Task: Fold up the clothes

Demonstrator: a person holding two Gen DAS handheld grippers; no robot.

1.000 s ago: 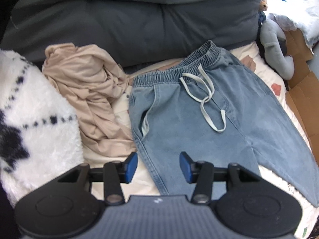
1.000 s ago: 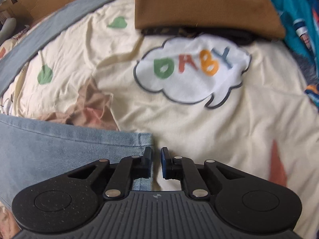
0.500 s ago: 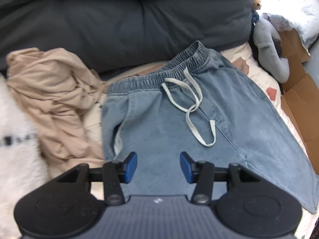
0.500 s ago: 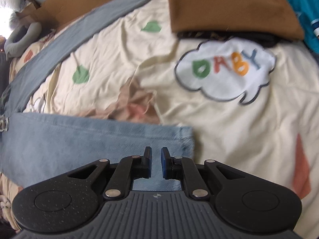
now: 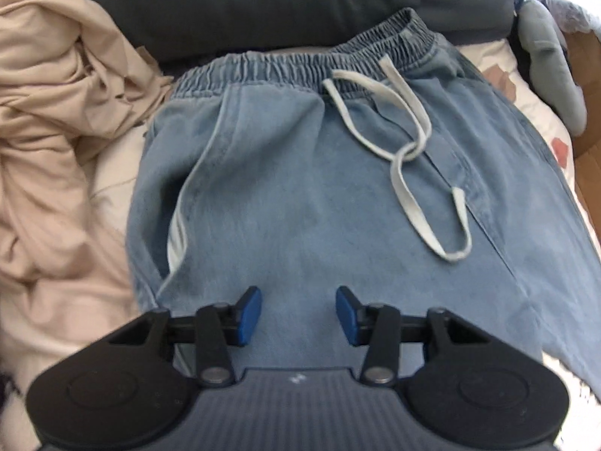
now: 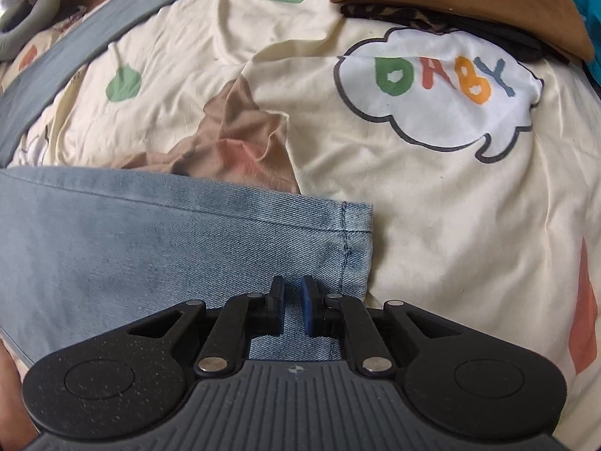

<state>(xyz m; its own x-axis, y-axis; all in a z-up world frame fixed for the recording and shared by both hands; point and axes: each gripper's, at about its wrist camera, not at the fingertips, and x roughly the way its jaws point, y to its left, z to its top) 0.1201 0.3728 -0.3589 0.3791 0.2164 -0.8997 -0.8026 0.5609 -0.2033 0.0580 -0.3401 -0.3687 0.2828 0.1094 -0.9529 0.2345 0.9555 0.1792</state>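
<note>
Left wrist view showed your light blue denim drawstring trousers (image 5: 300, 195) lying unfolded; left tool (image 5: 298, 310) closing, still apart above them, right tool (image 6: 293, 306) opening over the leg hem (image 6: 355, 248).

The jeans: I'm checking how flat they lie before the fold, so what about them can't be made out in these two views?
- Left wrist view: the jeans below the thigh are hidden by the left gripper; its jaws are closing, nothing pinched.
- Right wrist view: only one leg hem shows; the right gripper covers its near edge. Its jaws are opening over the denim.
- Neither view shows the second leg's hem.
</note>
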